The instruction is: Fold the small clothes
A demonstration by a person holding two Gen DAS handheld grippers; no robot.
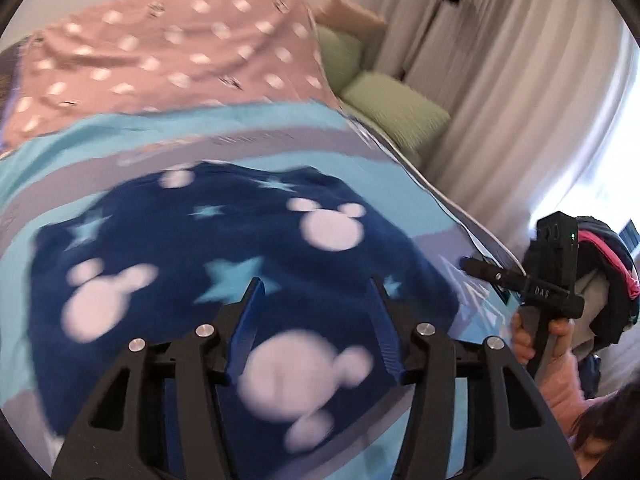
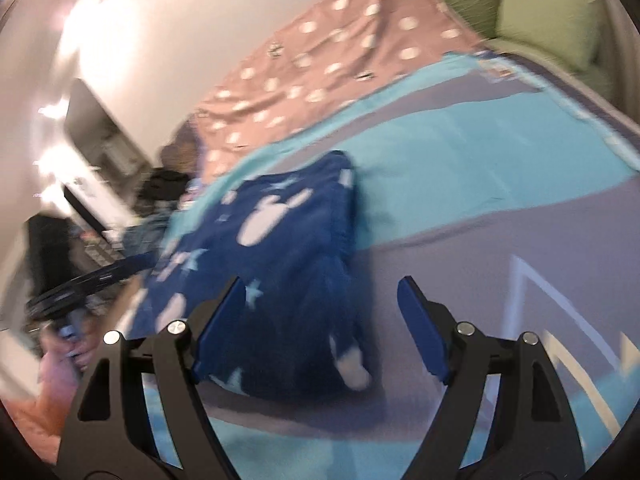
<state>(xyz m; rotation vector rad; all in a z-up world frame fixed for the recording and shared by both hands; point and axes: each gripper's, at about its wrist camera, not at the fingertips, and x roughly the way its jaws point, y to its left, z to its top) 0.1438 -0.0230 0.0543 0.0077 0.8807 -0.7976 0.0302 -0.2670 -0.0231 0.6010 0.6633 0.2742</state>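
A navy fleece garment [image 1: 240, 280] with white mouse-head shapes and pale blue stars lies spread on the blue and grey bedspread [image 1: 100, 152]. My left gripper [image 1: 316, 284] hovers over its near part, jaws apart, with nothing between the blue pads. In the right wrist view the same garment [image 2: 272, 248] lies folded over, running away to the left. My right gripper [image 2: 322, 284] stands open above its near right edge, holding nothing. A hand holds the right gripper [image 1: 520, 280] off the garment's right side. The left gripper [image 2: 80, 284] shows as a blur at the left.
A pink blanket [image 1: 160, 52] with white dots covers the far part of the bed. Green pillows [image 1: 392, 108] lie by the curtain [image 1: 520, 80]. A heap of dark and pink clothes [image 1: 608, 280] sits at the right. Dark furniture [image 2: 92, 132] stands along the left wall.
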